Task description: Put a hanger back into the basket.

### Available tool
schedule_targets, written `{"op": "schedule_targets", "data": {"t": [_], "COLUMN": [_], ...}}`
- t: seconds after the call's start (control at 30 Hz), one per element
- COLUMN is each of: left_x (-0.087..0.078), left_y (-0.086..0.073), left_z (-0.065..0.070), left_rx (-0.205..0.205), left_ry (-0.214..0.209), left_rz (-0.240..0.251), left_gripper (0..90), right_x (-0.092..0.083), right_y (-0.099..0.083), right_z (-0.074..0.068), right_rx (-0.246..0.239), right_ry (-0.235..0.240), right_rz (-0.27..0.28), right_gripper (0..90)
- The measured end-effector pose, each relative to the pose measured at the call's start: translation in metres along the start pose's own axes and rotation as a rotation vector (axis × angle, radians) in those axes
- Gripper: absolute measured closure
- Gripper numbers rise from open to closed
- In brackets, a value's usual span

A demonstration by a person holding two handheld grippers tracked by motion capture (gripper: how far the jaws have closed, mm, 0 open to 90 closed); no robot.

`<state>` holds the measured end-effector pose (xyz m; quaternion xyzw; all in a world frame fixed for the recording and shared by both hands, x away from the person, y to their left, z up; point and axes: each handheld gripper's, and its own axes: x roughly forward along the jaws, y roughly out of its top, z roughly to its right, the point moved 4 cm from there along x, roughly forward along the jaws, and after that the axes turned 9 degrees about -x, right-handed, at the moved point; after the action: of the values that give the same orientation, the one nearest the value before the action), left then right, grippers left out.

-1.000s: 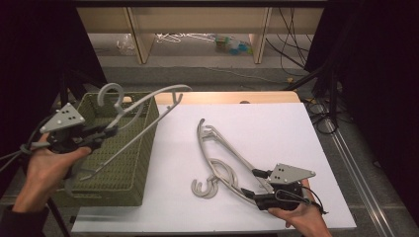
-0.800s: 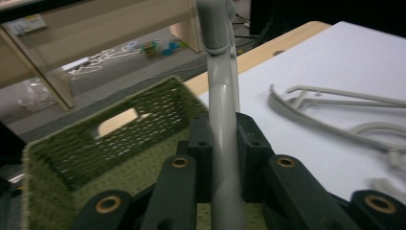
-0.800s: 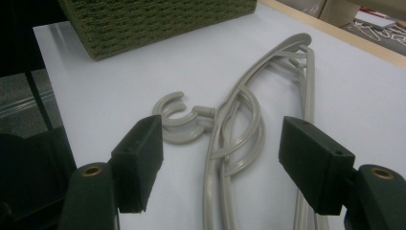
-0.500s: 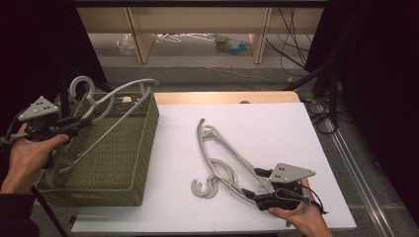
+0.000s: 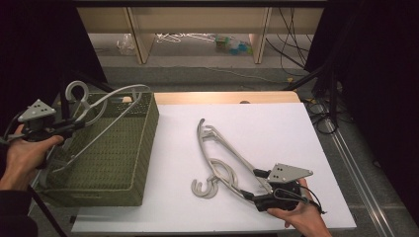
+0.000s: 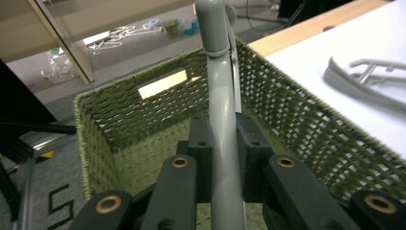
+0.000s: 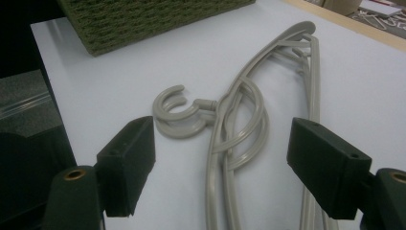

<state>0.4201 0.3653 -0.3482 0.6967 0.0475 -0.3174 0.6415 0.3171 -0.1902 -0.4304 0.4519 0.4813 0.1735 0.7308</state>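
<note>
My left gripper (image 5: 74,126) is shut on a grey plastic hanger (image 5: 106,101), which slants over the left rim of the green woven basket (image 5: 118,168), hook end up. In the left gripper view the hanger's bar (image 6: 221,96) runs straight between the closed pads of my left gripper (image 6: 224,139), above the basket (image 6: 119,91). A stack of grey hangers (image 5: 220,148) lies on the white table. My right gripper (image 5: 254,185) sits at its near end. Its jaws have just been opening and now stand wide of the stacked hangers (image 7: 244,110), not touching them, in the right gripper (image 7: 222,143) view.
The white tabletop (image 5: 276,128) stretches to the right of the basket, with a wooden strip (image 5: 222,97) along its far edge. Beyond it are shelf legs and litter on the floor (image 5: 197,39). Cables (image 5: 321,108) hang off the table's right side.
My left hand has carried the held hanger leftwards and a little down, from above the basket's middle to its left rim. The right hand has stayed at the stack.
</note>
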Motion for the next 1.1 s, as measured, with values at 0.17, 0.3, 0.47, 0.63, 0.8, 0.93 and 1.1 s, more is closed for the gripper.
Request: {"op": "schedule_targets", "data": {"t": [0.17,0.3,0.47,0.63,0.8,0.93,1.1], "left_x": [0.004,0.006,0.016,0.031,0.043,0.052,0.055], "left_y": [-0.006,-0.016,-0.025,-0.038,-0.045,-0.053,-0.064], "left_z": [-0.009,-0.010,-0.007,-0.009,-0.009,-0.016,-0.027], "left_rx": [0.029,0.042,0.059,0.103,0.092,0.077,0.033], "left_ry": [-0.007,-0.024,-0.029,-0.011,0.004,0.022,0.095], "left_rz": [-0.010,-0.023,-0.080,-0.187,-0.225,-0.263,-0.306], "left_gripper": [78.8,78.8,78.6,78.6,78.4,78.0,76.1], "right_x": [-0.001,0.000,0.001,0.001,0.002,0.002,0.003], "right_y": [0.000,-0.001,-0.001,-0.002,-0.003,-0.003,-0.004], "right_z": [0.000,0.001,0.000,0.000,0.000,0.000,0.000], "right_rx": [0.001,-0.001,-0.002,0.001,0.004,0.002,0.003], "right_ry": [0.003,-0.004,0.001,0.004,0.007,0.009,0.008], "right_rz": [-0.002,-0.001,-0.004,-0.007,-0.015,-0.017,-0.021], "right_gripper": [26.1,26.5,26.7,26.7,26.7,26.8,26.8]}}
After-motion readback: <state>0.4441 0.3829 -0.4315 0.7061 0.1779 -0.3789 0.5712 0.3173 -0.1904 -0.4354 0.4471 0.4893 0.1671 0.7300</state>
